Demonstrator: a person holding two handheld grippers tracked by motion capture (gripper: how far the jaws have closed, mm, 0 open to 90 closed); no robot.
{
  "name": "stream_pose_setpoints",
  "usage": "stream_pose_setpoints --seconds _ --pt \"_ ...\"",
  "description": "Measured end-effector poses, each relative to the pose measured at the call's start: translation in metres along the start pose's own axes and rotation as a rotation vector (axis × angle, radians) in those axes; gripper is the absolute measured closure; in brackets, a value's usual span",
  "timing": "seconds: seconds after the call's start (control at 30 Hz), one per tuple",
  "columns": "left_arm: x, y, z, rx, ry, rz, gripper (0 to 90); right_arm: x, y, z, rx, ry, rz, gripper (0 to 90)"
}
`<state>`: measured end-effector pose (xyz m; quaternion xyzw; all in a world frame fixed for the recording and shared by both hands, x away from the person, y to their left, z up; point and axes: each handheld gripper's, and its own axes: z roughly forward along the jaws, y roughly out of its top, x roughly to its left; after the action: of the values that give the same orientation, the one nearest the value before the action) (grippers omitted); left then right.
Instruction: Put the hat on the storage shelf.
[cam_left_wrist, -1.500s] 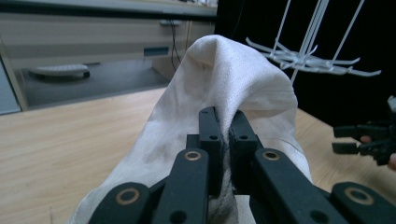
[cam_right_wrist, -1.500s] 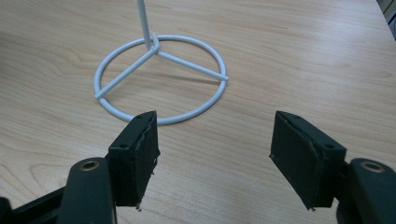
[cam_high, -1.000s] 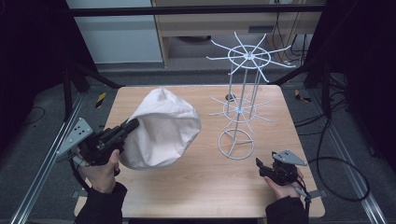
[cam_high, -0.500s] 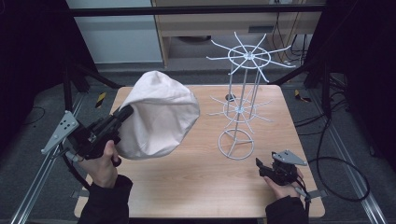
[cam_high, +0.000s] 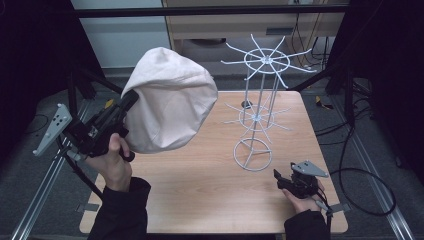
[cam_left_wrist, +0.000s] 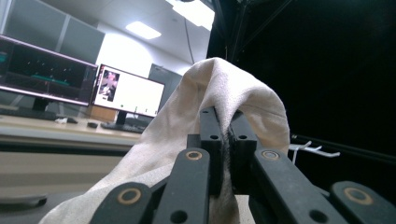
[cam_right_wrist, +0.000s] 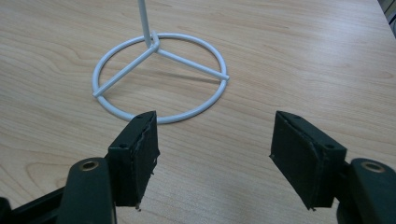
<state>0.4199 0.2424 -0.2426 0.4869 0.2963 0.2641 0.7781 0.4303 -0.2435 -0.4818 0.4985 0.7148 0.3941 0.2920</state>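
Observation:
A cream cloth cap hangs in the air over the table's left side, held up by my left gripper, which is shut on its edge. The left gripper view has the cap's fabric draped over and pinched between the closed jaws of my left gripper. A white wire rack with two tiers of radiating hooks stands on the table's right half. My right gripper rests low near the table's front right, open, its jaws apart just short of the rack's ring base.
The wooden table has bare surface in front and to the left of the rack. Dark frame posts and cables flank the table. A cabinet stands behind it.
My left gripper has lifted the cap higher and tilted it up, off the table. The right gripper has stayed put.

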Motion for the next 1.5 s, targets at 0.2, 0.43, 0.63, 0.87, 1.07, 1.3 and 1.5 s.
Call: stream_pose_setpoints --seconds 0.2,0.43,0.63,0.87,1.07,1.3,1.5 --pt "-0.003 0.003 0.012 -0.025 -0.005 -0.001 86.9 0.000 0.000 0.000 -0.001 0.001 0.003 32.2" --pt "-0.008 0.014 0.024 -0.072 -0.015 -0.017 86.9 0.000 0.000 0.000 -0.001 0.005 0.005 32.2" --pt "-0.014 0.023 0.039 -0.097 -0.020 -0.015 86.9 0.000 0.000 0.000 -0.004 0.009 0.010 32.1" --pt "-0.022 0.024 0.061 -0.095 -0.040 -0.014 86.9 -0.001 0.000 -0.001 -0.012 0.006 0.009 32.2" --pt "-0.026 0.017 0.076 -0.078 -0.054 -0.020 86.9 -0.001 -0.001 -0.001 -0.015 0.011 0.000 32.2" --pt "-0.024 0.004 0.087 -0.040 -0.054 -0.029 86.9 0.000 0.000 -0.001 -0.015 0.014 0.003 32.2" --pt "-0.015 -0.009 0.085 -0.004 -0.050 -0.053 86.8 0.000 -0.001 -0.001 -0.014 0.012 -0.003 32.2"
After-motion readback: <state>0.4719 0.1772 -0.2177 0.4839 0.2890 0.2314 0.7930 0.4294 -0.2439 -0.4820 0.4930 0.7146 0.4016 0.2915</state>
